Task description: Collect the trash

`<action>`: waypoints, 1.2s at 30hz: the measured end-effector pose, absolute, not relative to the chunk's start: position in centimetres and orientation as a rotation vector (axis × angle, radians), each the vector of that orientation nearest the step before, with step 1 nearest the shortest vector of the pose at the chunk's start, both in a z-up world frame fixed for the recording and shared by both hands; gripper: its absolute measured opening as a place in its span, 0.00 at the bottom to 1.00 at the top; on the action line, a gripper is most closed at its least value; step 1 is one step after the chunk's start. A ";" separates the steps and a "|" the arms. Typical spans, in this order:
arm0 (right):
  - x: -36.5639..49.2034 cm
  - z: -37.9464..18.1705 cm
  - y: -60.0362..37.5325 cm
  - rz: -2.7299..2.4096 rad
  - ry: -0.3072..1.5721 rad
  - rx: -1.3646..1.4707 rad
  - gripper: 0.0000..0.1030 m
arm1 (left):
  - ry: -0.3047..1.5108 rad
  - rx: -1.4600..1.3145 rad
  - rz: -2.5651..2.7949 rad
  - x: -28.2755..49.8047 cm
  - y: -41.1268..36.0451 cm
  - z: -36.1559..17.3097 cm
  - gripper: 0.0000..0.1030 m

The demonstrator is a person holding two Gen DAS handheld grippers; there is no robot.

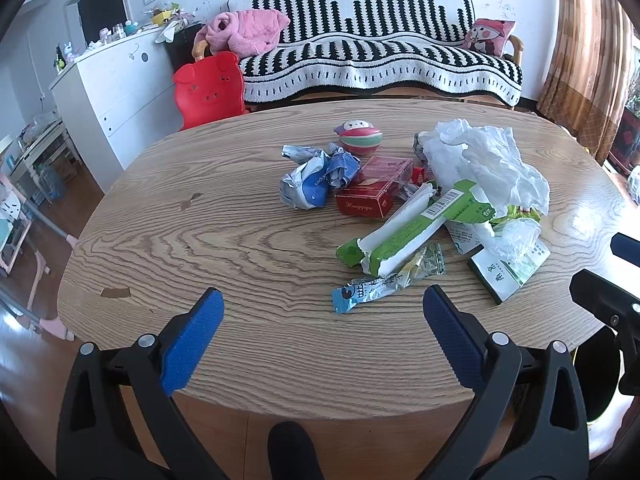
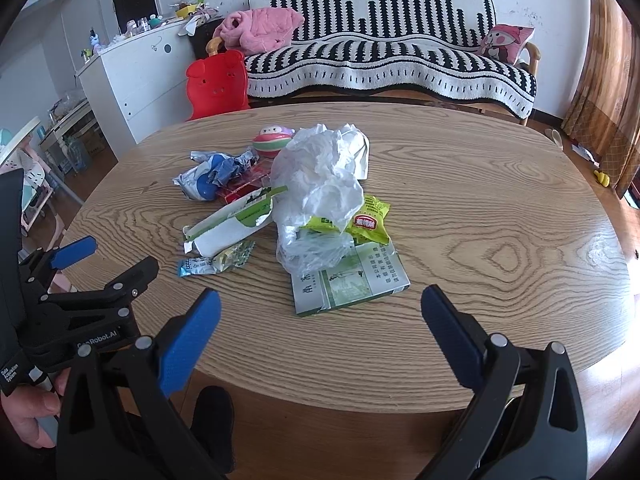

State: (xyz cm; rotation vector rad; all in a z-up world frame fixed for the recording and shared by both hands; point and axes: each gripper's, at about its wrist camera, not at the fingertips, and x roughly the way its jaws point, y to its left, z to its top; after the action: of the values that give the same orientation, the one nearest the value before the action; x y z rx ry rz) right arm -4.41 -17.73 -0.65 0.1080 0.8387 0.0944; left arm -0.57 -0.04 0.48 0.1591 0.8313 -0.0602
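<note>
Living room w/ a striped sofa (image 1: 380,40) behind; oval wood table (image 1: 200,248) carries the whole trash pile, bunched mid-table toward our right side. Both our grippers hover over the near edge, nothing held: left gripper (image 1: 323,308) spread wide, right gripper (image 2: 320,308) spread wide too.

Handling, as we judge it:
- White crumpled plastic bag (image 2: 320,176): v. light, soft, slippery. It drapes over other bits, so pinch a thick fold near the top, not a single layer.
- Green-white torn carton (image 1: 404,228): long, light, semi-stiff, lying diagonal. Grab across the narrow width approx mid-length; the ends are ripped & will crush.
- Flat green-white box (image 2: 348,284): stiff but lies flat on the wood, partly under the clear film. Hard to get fingers under; take an edge or a raised corner.
- Blue-silver wipes wrapper (image 1: 308,184): crumpled foil, springy, easy bulk pinch.
- Red box (image 1: 372,192): rigid, sits touching the wrapper; grip its short sides.
- Small blue-ended sachet (image 1: 364,292): nearest the left gripper, thin & slick, probably slips unless pinched square.
- Yellow-green snack packet (image 2: 368,220): soft, half under the bag.

Striped round toy (image 1: 360,136) at the back prob. isn't trash.
</note>
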 end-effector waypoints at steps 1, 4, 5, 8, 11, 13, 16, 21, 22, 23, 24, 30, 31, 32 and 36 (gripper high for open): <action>-4.4 -0.7 -17.7 0.094 0.838 0.108 0.94 | 0.831 0.159 -0.060 -0.6 -0.1 0.5 0.94; -4.4 -0.6 -17.7 0.095 0.838 0.108 0.94 | 0.830 0.160 -0.060 -0.6 -0.1 0.5 0.94; -4.4 -0.6 -17.7 0.095 0.838 0.107 0.94 | 0.831 0.160 -0.060 -0.6 -0.1 0.5 0.94; -4.4 -0.7 -17.7 0.095 0.838 0.107 0.94 | 0.831 0.160 -0.061 -0.6 -0.1 0.5 0.94; -4.3 -0.7 -17.6 0.096 0.838 0.109 0.94 | 0.831 0.159 -0.060 -0.6 -0.1 0.5 0.94; -4.4 -0.7 -17.7 0.096 0.838 0.108 0.94 | 0.830 0.161 -0.061 -0.6 -0.1 0.5 0.94; -4.3 -0.7 -17.6 0.097 0.840 0.107 0.94 | 0.831 0.160 -0.061 -0.6 -0.1 0.5 0.94; -4.3 -0.6 -17.3 0.098 0.838 0.107 0.94 | 0.830 0.162 -0.061 -0.7 -0.2 0.4 0.94; -4.4 -0.6 -17.4 0.099 0.839 0.107 0.94 | 0.830 0.162 -0.061 -0.7 -0.2 0.5 0.94; -4.3 -0.6 -17.4 0.098 0.839 0.107 0.94 | 0.830 0.162 -0.061 -0.7 -0.2 0.5 0.94; -4.3 -0.6 -17.3 0.098 0.839 0.107 0.94 | 0.831 0.165 -0.062 -0.7 -0.3 0.4 0.94; -4.3 -0.6 -17.4 0.098 0.840 0.107 0.94 | 0.843 0.174 -0.076 -0.8 -0.6 0.1 0.94; -4.3 -0.6 -17.4 0.098 0.840 0.106 0.94 | 0.848 0.177 -0.084 -0.7 -0.6 0.0 0.94; -4.3 -0.6 -17.3 0.098 0.840 0.105 0.94 | 0.854 0.184 -0.095 -0.6 -0.8 -0.1 0.94; -3.8 -0.8 -17.4 0.089 0.840 0.105 0.94 | 0.874 0.229 -0.160 1.3 -1.9 -0.6 0.94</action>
State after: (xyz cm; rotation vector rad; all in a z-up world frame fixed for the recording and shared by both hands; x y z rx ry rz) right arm -3.85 -17.42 -0.78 0.1053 0.8403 0.0888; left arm 1.27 -1.91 -0.58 0.2293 0.8738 -0.1595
